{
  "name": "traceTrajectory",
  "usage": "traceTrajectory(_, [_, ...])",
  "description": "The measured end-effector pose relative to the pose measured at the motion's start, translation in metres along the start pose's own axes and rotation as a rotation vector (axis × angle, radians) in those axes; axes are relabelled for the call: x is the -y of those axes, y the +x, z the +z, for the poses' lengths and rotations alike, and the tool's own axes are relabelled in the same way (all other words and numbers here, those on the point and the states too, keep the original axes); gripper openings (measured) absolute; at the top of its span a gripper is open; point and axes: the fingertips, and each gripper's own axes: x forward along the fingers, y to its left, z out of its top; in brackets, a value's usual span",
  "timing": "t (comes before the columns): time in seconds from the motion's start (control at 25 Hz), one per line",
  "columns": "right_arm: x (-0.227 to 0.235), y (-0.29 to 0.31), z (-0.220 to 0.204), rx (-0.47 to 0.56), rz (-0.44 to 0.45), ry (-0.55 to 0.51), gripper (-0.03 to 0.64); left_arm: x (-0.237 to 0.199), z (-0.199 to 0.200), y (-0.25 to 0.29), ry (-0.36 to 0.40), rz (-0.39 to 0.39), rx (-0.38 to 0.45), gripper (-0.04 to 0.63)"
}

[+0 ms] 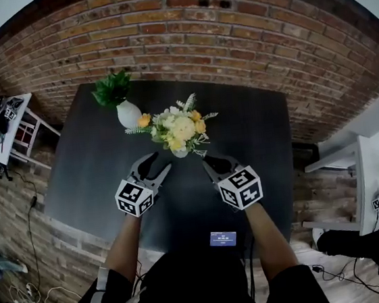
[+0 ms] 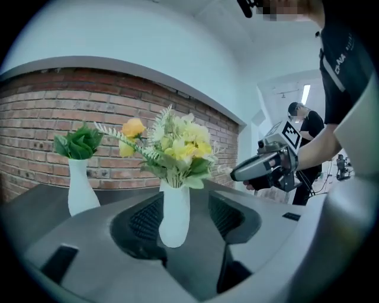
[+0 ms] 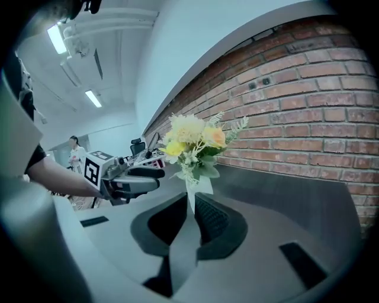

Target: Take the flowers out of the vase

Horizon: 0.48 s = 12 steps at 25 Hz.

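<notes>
On the dark table [image 1: 256, 140], near its middle, a white vase [image 1: 181, 152] stands upright with the yellow and white flowers [image 1: 179, 128] seated in its neck. A second vase [image 1: 129, 113] holding green leaves [image 1: 113, 88] stands just behind it to the left, toward the brick wall [image 1: 230, 34]. From the near left the left gripper [image 1: 158, 163] points at the white vase with its fingers apart; in the left gripper view the vase's body shows in the gap between them, with space on either side and no pad pressing it. From the near right the right gripper [image 1: 210, 164] points at the same vase, fingers together with nothing between them, tips just short of it. At the table's near edge lies a small screen [image 1: 223, 238].
</notes>
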Motion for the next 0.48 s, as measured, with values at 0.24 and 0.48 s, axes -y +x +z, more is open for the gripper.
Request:
traceTrajectory(0.24, [0.012,0.022,0.006,-0.001,0.068,-0.048,0.166,-0.013,-0.020,0.043,0.021,-0.010,-0.064,0.325])
traceTrajectory(0.48, [0.020,0.056,0.025,0.014,0.131,-0.087,0.264,-0.026,-0.018,0.077,0.050,0.002,-0.048,0.325])
